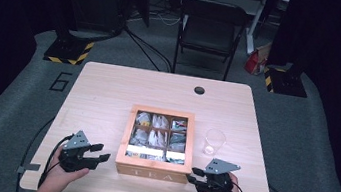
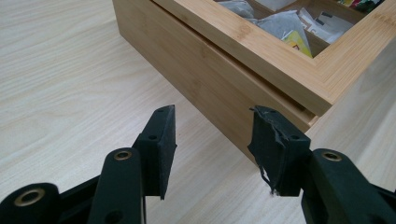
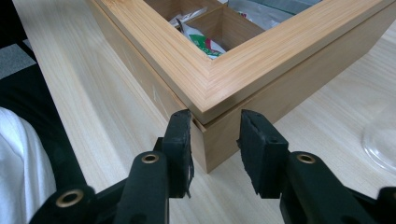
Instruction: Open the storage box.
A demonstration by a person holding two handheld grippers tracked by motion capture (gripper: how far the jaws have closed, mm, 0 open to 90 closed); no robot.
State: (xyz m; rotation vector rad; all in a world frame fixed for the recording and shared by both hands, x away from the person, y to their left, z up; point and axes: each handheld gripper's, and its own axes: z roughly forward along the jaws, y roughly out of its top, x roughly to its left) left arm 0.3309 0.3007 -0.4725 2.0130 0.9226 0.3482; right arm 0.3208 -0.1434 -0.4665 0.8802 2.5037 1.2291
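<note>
left gripper (image 1: pixel 100 153) and right gripper (image 1: pixel 193 174), both partly open and holding nothing, point at the near corners of a wooden tea box (image 1: pixel 153 169) on the worktop (image 1: pixel 108 92).

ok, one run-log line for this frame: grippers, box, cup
left gripper: open, beside tea box near-left corner | right gripper: open, jaws straddle near-right corner, no contact seen | lid: closed | cup: upright, right of box

Light bamboo tea box (image 1: pixel 152 172), black hand-held grippers (image 1: pixel 99 154)
</note>
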